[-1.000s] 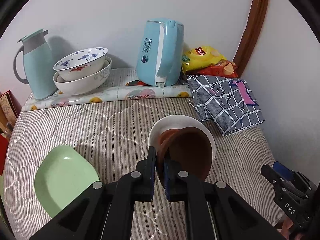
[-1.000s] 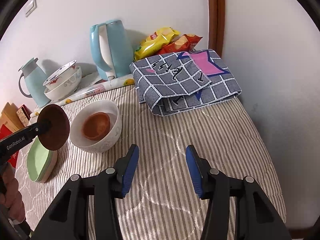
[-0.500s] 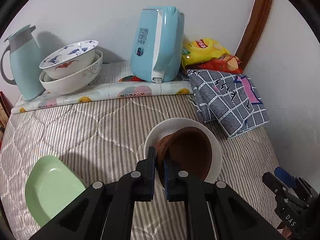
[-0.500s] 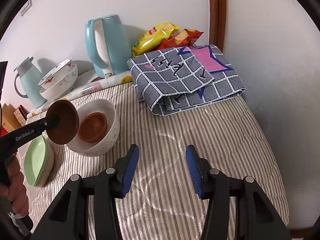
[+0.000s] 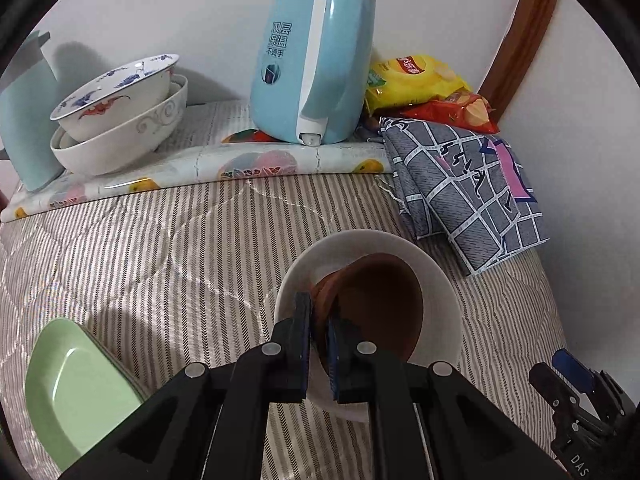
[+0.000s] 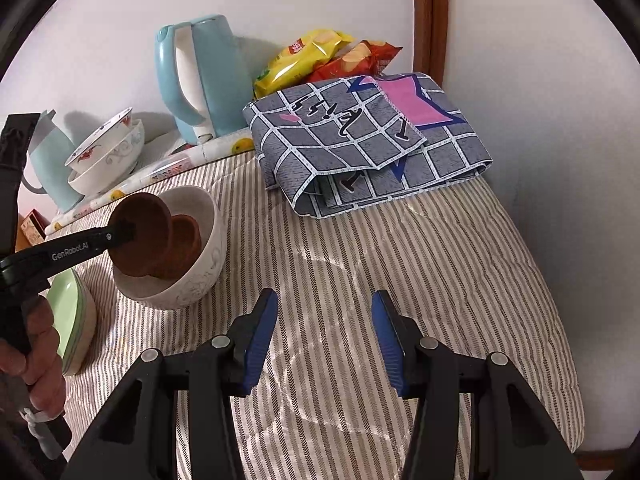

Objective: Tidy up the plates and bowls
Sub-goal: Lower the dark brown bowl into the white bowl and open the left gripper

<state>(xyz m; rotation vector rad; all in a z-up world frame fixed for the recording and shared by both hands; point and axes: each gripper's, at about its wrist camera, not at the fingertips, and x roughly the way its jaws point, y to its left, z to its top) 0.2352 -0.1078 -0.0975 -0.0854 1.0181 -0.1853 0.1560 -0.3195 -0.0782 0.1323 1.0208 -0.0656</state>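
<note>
Brown dish point(image 5: 380, 304) is clamped by its near rim in the left gripper point(image 5: 318, 344), lower centre of the left wrist view. Jaws pinched tight on the rim, nothing loose.

What changed: a second ago the dish hung tilted beside and above the white bowl point(image 5: 440, 280); in the right wrist view it was clear of the bowl's left rim. Now it's inside the rim line, lower edge dipping into the bowl, right over the second brown dish point(image 6: 186, 234) already sitting in there. Whether the two brown dishes touch yet, can't tell; the held one hides the contact.

Meaning: nesting step is nearly done. My read is what's left is a short lower, level the tilt, then release. Risk: dish is still steeply tilted, so letting go now could leave it propped on the bowl wall instead of seated.

Right gripper point(image 6: 324, 336) sits at bottom centre of its own view, jaws parted, nothing between them, parked over the striped quilt point(image 6: 400, 260). Hasn't shifted over the second.

Other tableware:
- green plates point(image 5: 76, 392), lower left of left view, just beside the white bowl, untouched
- patterned bowl stack point(image 5: 116, 120), upper left, on the floral mat by the blue kettle point(image 5: 312, 64)

Those look like the remaining items to sort.
</note>
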